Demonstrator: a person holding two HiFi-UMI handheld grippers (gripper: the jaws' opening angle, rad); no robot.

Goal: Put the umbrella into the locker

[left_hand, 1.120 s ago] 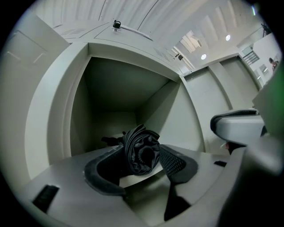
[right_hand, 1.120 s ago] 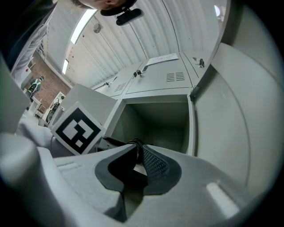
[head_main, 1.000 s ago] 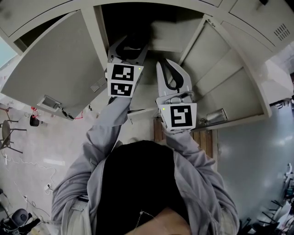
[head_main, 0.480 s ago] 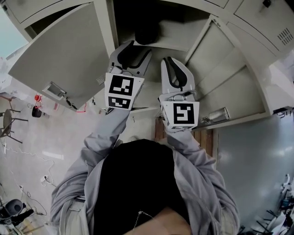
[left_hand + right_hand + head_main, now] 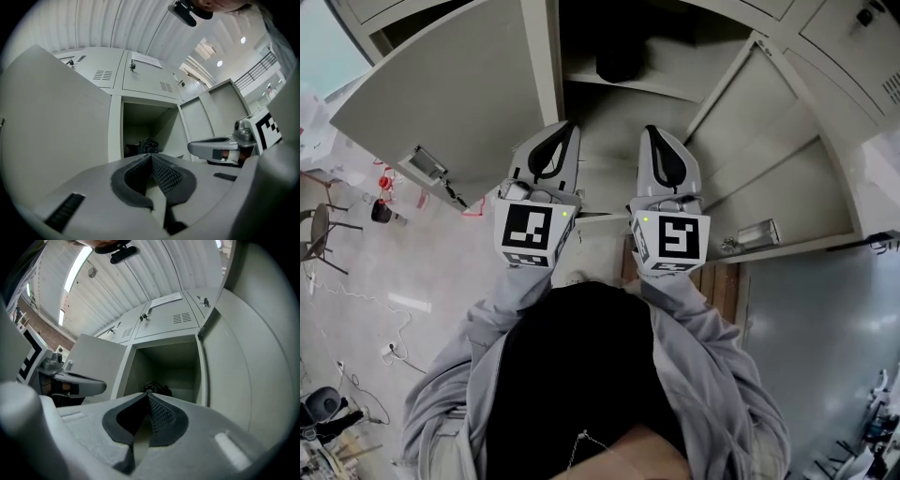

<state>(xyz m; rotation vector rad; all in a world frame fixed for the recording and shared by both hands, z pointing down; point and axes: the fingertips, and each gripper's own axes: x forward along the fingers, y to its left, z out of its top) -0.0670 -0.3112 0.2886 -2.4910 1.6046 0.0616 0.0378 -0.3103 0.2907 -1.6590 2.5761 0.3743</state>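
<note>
Locker (image 5: 546, 56) stands ahead of both pairs of jaws, one compartment open. One open door (image 5: 450, 94) swings out to the left of the left jaws. A second open door (image 5: 769, 159) stands to the right of the right jaws. The left gripper (image 5: 565, 129) and the right gripper (image 5: 652, 133) are held side by side, apart, both pointing at the opening. Each pair of jaws has just been closing and now meets pad to pad with nothing between. The umbrella (image 5: 619, 64), a dark folded bundle, lies inside the compartment, straight ahead of the jaw tips and apart from them.
</note>
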